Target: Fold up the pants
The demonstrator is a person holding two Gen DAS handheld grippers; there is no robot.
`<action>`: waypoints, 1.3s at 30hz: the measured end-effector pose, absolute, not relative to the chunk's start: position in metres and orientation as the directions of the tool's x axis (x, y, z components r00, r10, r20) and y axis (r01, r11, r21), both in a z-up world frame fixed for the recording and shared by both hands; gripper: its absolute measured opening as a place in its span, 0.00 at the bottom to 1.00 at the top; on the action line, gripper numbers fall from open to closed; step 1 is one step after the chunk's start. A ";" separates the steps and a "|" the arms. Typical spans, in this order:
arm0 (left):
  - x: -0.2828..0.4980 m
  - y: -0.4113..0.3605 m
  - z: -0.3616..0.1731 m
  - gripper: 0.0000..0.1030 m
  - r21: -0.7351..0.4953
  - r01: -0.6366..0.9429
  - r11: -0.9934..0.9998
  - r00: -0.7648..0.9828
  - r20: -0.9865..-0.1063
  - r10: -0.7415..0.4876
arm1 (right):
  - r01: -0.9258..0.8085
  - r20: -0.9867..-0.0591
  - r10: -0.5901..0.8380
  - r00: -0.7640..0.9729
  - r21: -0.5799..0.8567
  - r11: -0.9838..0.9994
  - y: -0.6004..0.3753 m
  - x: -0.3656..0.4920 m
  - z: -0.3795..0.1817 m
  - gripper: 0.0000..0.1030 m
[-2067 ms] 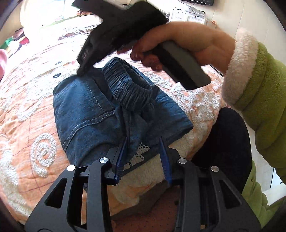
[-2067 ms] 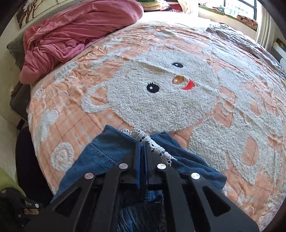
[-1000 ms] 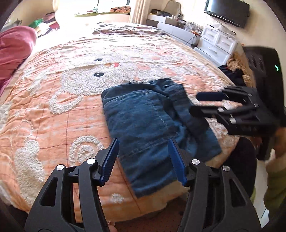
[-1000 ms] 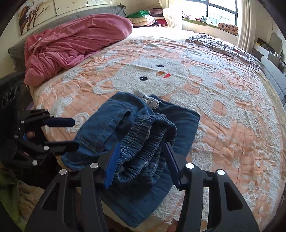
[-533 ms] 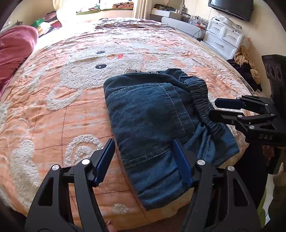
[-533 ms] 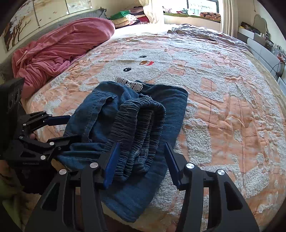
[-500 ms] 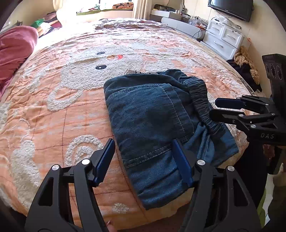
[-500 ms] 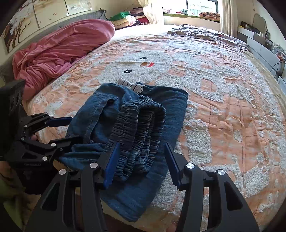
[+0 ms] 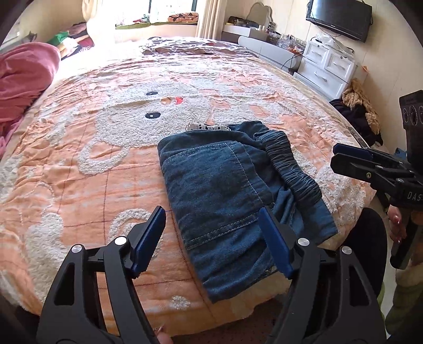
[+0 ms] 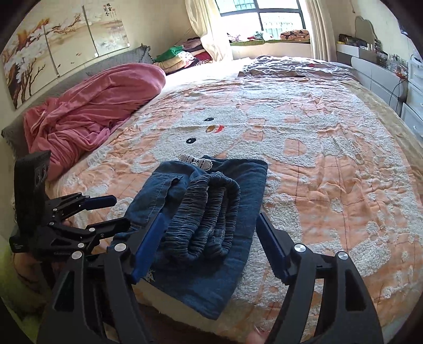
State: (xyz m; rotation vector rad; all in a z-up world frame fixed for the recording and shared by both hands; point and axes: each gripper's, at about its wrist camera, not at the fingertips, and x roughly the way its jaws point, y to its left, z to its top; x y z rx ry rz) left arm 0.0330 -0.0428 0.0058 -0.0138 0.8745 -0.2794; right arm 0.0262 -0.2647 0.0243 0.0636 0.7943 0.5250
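The blue denim pants point(image 9: 232, 190) lie folded in a small bundle near the front edge of the bed, with the gathered elastic waistband point(image 10: 208, 211) on top and a white lace hem point(image 10: 197, 162) at the far side. My left gripper point(image 9: 214, 238) is open and empty, held above the near left part of the bundle. My right gripper point(image 10: 208, 243) is open and empty, held above the waistband end. Each gripper also shows in the other's view, the right gripper point(image 9: 351, 158) and the left gripper point(image 10: 105, 211).
The orange bedspread point(image 10: 317, 158) with a white fluffy bear pattern covers the bed. A pink blanket point(image 10: 95, 111) is heaped at the left. White drawers point(image 9: 327, 68) and a TV point(image 9: 338, 18) stand along the right wall. Clothes lie piled by the window.
Both grippers let go of the pants and drew back toward the front edge of the bed. The folded bundle now lies still on the bedspread.
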 end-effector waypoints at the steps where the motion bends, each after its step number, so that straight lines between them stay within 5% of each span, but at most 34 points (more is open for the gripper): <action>1: 0.032 -0.042 0.006 0.69 -0.125 0.233 0.964 0.608 -0.755 -0.245 | -0.414 -0.664 0.466 0.585 0.249 0.875 -0.266 0.026 0.023 0.71; 8: 0.036 -0.031 0.003 0.91 -0.161 0.194 0.968 0.600 -0.761 -0.247 | -0.368 -0.668 0.434 0.604 0.249 0.896 -0.271 0.021 0.013 0.78; 25: 0.066 -0.031 -0.033 0.91 -0.225 0.148 0.963 0.542 -0.796 -0.269 | -0.250 -0.692 0.537 0.483 0.478 0.842 -0.269 0.069 -0.043 0.81; 27: 0.067 -0.031 -0.036 0.90 -0.241 0.146 0.959 0.538 -0.794 -0.282 | -0.259 -0.680 0.548 0.487 0.487 0.834 -0.268 0.069 -0.046 0.74; 29: 0.067 -0.032 -0.036 0.83 -0.259 0.151 0.954 0.535 -0.790 -0.299 | -0.278 -0.662 0.582 0.472 0.515 0.811 -0.267 0.069 -0.047 0.59; 31: 0.068 -0.034 -0.034 0.52 -0.307 0.170 0.936 0.531 -0.772 -0.350 | -0.289 -0.649 0.599 0.468 0.529 0.798 -0.266 0.069 -0.046 0.44; 34: 0.067 -0.042 -0.029 0.31 -0.293 0.195 0.936 0.540 -0.765 -0.351 | -0.324 -0.636 0.590 0.497 0.494 0.807 -0.260 0.065 -0.039 0.32; 39: 0.066 -0.045 -0.013 0.25 -0.275 0.217 0.937 0.576 -0.739 -0.350 | -0.384 -0.596 0.578 0.558 0.432 0.816 -0.253 0.056 -0.020 0.16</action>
